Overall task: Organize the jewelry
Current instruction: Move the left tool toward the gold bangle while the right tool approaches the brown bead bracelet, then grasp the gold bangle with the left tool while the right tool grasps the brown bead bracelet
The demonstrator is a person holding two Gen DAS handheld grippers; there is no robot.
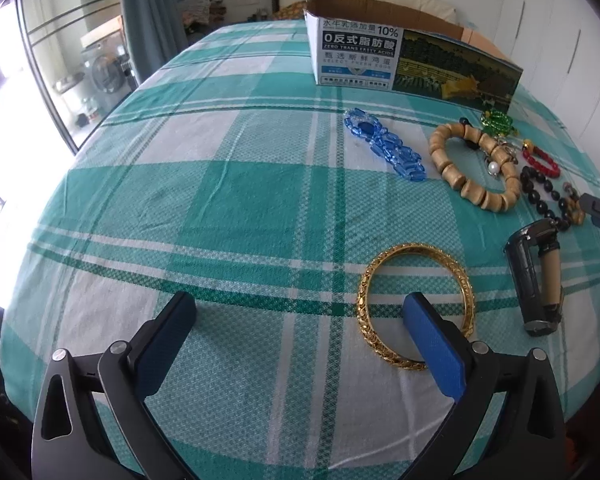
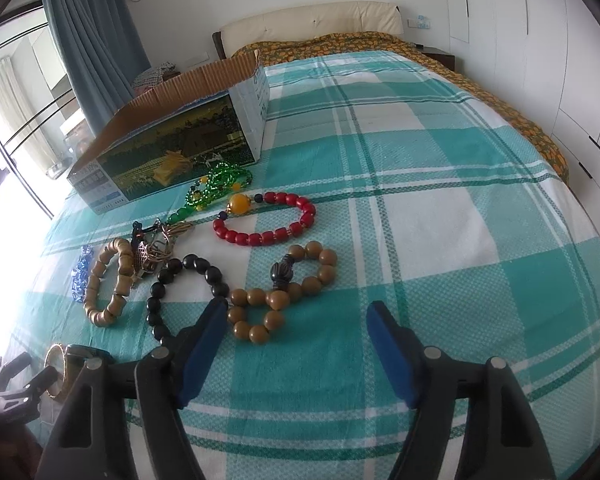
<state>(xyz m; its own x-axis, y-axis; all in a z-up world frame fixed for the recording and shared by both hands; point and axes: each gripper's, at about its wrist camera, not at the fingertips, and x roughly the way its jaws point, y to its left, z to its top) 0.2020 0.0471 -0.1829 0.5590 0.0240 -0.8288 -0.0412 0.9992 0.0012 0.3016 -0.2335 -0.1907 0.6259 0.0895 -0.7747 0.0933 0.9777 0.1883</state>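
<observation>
Jewelry lies on a teal plaid bedsheet [image 1: 228, 184]. My left gripper [image 1: 300, 312] is open and empty; its right finger rests inside a gold bangle [image 1: 382, 268]. Beyond lie a blue crystal bracelet [image 1: 384, 148], a wooden barrel-bead bracelet [image 1: 460, 184], green beads [image 1: 496, 120], a red bead bracelet [image 1: 540, 160] and black beads [image 1: 540, 196]. My right gripper [image 2: 296, 312] is open and empty, just short of a brown round-bead bracelet [image 2: 276, 300]. The black bead bracelet [image 2: 180, 280] touches its left finger. The red bracelet [image 2: 268, 220] and green beads [image 2: 216, 184] lie farther off.
An open cardboard box [image 1: 400, 56] stands at the back, also in the right wrist view [image 2: 172, 140]. A dark bangle with a wooden piece [image 1: 534, 280] lies right of the gold bangle. Pillows and an orange quilt [image 2: 500, 92] are at the bed's head. Wardrobes stand right.
</observation>
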